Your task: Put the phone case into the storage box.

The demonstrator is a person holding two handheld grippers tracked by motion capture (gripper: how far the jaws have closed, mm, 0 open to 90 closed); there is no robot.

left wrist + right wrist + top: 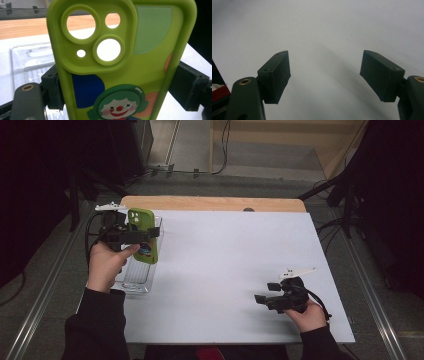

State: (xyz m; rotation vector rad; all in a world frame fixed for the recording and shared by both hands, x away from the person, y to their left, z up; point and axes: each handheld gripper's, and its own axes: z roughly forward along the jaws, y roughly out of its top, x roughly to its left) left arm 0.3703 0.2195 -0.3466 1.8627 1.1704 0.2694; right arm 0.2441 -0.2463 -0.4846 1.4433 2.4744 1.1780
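A lime-green phone case [143, 234] with camera cut-outs and a clown picture is held upright over the left side of the table. My left gripper [145, 235] is shut on it, a black pad pressed on each long edge. In the left gripper view the case [120, 62] stands close to the camera between the two pads [53, 91]. My right gripper [267, 292] rests low on the white sheet near the front right, open, nothing between its jaws. The right gripper view looks past the spread pads [277, 75] at bare white surface.
A clear plastic tray [136, 281] lies on the table's left edge, under and behind the held case. The white sheet [225, 270] covers most of the wooden tabletop [210, 203]. Cables and dark stands flank the table on the floor.
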